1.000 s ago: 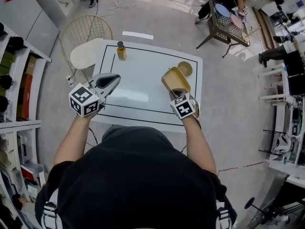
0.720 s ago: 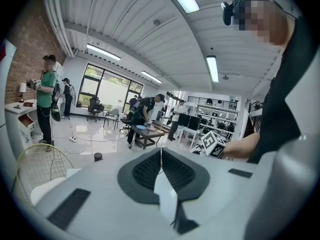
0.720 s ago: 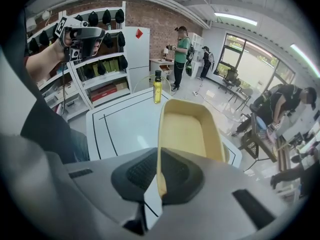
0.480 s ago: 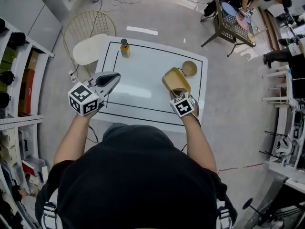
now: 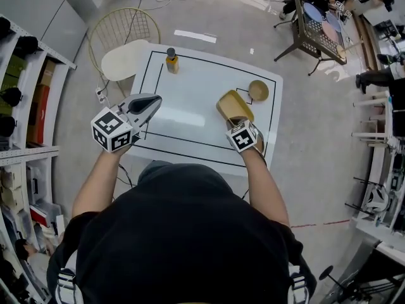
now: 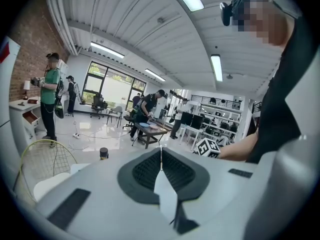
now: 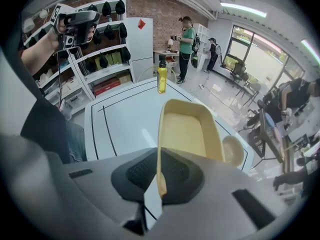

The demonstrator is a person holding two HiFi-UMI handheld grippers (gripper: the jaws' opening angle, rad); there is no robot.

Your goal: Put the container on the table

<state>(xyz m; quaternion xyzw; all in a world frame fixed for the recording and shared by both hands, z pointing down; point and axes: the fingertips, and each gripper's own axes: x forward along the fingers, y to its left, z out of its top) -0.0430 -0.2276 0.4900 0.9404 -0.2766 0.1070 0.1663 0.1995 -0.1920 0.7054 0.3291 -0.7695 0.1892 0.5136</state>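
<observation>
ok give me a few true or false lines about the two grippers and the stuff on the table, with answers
1. The right hand-held gripper is shut on the rim of the yellow container. True.
2. The left hand-held gripper holds the bottle. False: its jaws are together on nothing, and the yellow bottle stands near the far left corner of the table.
3. The round bowl sits inside the container. False: the bowl stands on the table beside the container.
4. Nothing shows inside the container. True.
</observation>
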